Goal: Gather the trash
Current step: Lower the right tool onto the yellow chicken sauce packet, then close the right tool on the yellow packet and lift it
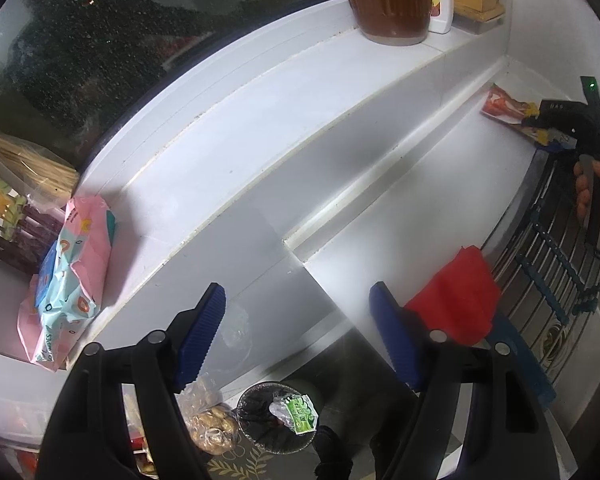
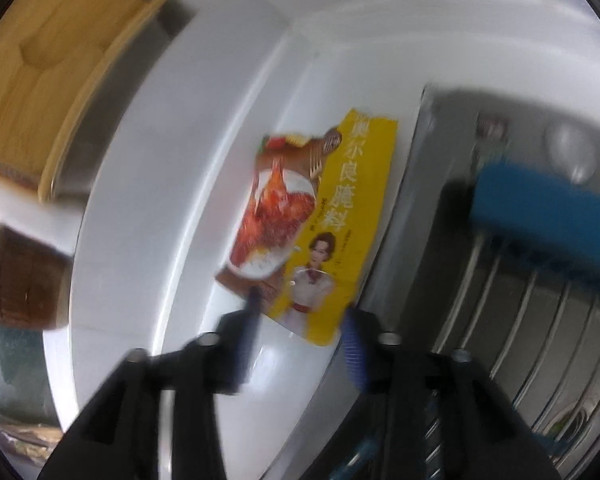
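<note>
A yellow seasoning sachet (image 2: 312,224) with a roast-chicken picture lies flat on the white counter (image 2: 204,160). My right gripper (image 2: 302,320) is open, and its blue fingertips straddle the sachet's near end. In the left wrist view the same sachet (image 1: 506,110) lies at the far right with the right gripper (image 1: 542,130) over it, held by a hand (image 1: 592,188). My left gripper (image 1: 300,320) hangs open and holds nothing. It is above a small round bin (image 1: 276,416) with a dark liner, and a green wrapper (image 1: 300,412) lies inside.
A red cloth (image 1: 456,300) lies by a metal dish rack (image 1: 548,264); a blue sponge (image 2: 540,208) sits on that rack. A pink wipes pack (image 1: 68,284), a bag of nuts (image 1: 212,424), a brown pot (image 1: 388,4) and a wooden board (image 2: 60,80) stand around.
</note>
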`<state>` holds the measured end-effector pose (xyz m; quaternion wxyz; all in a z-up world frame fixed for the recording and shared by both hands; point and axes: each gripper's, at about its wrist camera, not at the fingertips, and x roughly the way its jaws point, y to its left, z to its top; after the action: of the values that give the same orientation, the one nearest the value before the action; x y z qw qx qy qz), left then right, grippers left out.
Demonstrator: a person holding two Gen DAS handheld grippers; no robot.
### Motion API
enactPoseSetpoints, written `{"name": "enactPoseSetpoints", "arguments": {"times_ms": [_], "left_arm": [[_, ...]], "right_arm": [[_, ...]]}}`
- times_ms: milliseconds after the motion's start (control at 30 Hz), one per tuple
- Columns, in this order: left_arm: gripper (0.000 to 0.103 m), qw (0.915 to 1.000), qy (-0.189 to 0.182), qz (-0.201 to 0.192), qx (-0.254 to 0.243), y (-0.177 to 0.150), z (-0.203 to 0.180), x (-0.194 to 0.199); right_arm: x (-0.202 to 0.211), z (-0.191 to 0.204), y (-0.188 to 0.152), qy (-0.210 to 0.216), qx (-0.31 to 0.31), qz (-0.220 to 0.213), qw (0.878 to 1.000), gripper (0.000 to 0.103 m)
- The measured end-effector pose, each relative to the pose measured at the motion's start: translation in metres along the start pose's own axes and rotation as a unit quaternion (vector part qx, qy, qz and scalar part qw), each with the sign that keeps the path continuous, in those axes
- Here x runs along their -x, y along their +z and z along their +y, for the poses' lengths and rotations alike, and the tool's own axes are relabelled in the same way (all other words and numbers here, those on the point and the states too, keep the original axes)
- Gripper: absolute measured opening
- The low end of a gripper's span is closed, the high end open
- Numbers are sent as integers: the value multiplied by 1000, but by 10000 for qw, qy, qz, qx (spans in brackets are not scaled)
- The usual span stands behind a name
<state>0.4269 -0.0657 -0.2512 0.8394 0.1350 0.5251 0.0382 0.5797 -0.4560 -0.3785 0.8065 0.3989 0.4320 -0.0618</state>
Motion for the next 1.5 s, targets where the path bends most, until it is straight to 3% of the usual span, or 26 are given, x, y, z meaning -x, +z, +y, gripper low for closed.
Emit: {"name": "enactPoseSetpoints", "arguments": {"times_ms": [133,233,367,667,900,1200,1500], "left_arm": [[74,10000,42,21,12,1,-1,-2],[74,10000,59,34,10,4,-4,-4],[74,9999,90,49,-63,7,-10,-5],[74,9997,200,142,-95,10,-14,-14],[74,9997,172,174,-86,13,-15,-18],[74,9998,54,101,-162,9,-18,-14],[74,9999,-15,36,-120,1,-10,-8]], "right_arm": [[-6,6,6,-324,265,-95,9991,49],[-9,0,14,-309,125,-106,9994,51],[-12,-3,28,-382,78,-131,9992,37],[-6,0,27,-442,464,-448,9969,23],[43,0,-10,-570,1111,-892,9882,19],[72,19,-45,-851,1999,-1272,9678,11],[88,31,-58,-1076,2258,-1441,9574,4]]}}
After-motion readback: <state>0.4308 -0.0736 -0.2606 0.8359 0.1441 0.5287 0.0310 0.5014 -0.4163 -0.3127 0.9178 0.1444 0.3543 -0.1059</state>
